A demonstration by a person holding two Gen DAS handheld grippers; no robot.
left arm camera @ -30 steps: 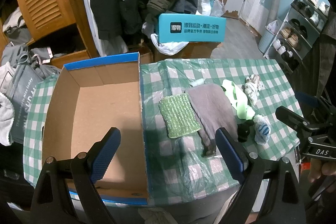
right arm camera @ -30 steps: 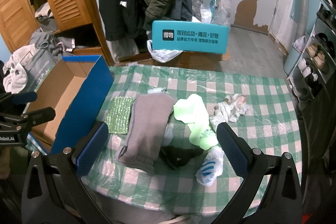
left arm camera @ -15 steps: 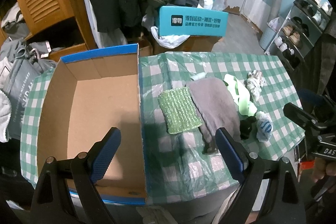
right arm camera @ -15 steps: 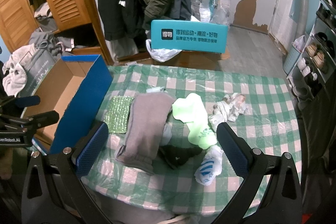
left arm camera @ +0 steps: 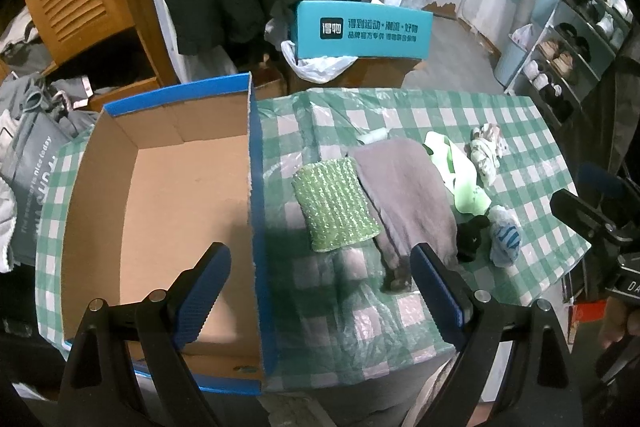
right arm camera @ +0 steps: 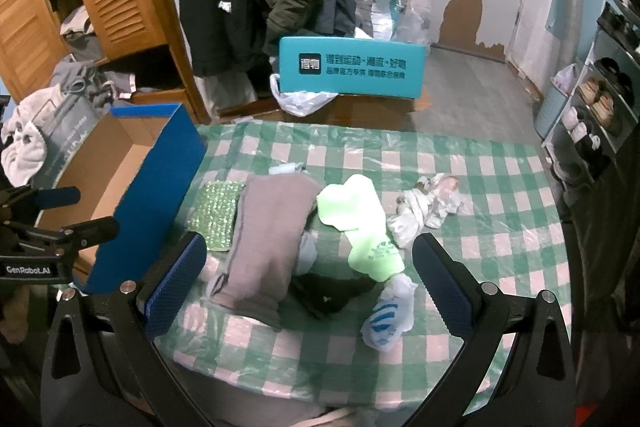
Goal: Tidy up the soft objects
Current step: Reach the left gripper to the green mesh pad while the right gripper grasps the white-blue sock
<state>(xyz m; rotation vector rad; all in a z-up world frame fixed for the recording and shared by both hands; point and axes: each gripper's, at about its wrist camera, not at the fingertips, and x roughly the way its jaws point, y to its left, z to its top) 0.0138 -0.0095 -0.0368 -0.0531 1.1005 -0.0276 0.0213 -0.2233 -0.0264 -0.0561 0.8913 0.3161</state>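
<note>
Both wrist views drifted only slightly versus a second earlier: the left camera rose and tipped a bit, so the table sat lower in its view; nothing on the table had shifted. Left gripper (left arm camera: 320,285) hung above the near edge, straddling the right wall of the cardboard box (left arm camera: 160,195), jaws wide, nothing between them. Right gripper (right arm camera: 310,281) hovered above the pile, jaws also wide and empty.

Box was open and looked empty, on the left part of the checkered tablecloth (right arm camera: 480,227). Soft items lay just right of it: green scrub cloth (left arm camera: 336,205) nearest the box, grey cloth (right arm camera: 272,239) overlapping its edge, lime-green sock (right arm camera: 360,223) partly on the grey cloth, black item (right arm camera: 328,293) tucked under both, blue-striped white sock (right arm camera: 388,311) at the near edge, patterned bundle (right arm camera: 428,205) further right, apart from the rest.

Judgement: the first pick was not yet begun; this was the approach stage, zero items stowed.

Next move likely called for one gripper to descend onto a single piece. The scrub cloth was the easiest for the left: flat and closest to the box. Pinch an edge, lift clear of the grey cloth, carry over the blue wall, release inside. Risk: dragging the overlapped grey cloth or the plastic cover along.
</note>
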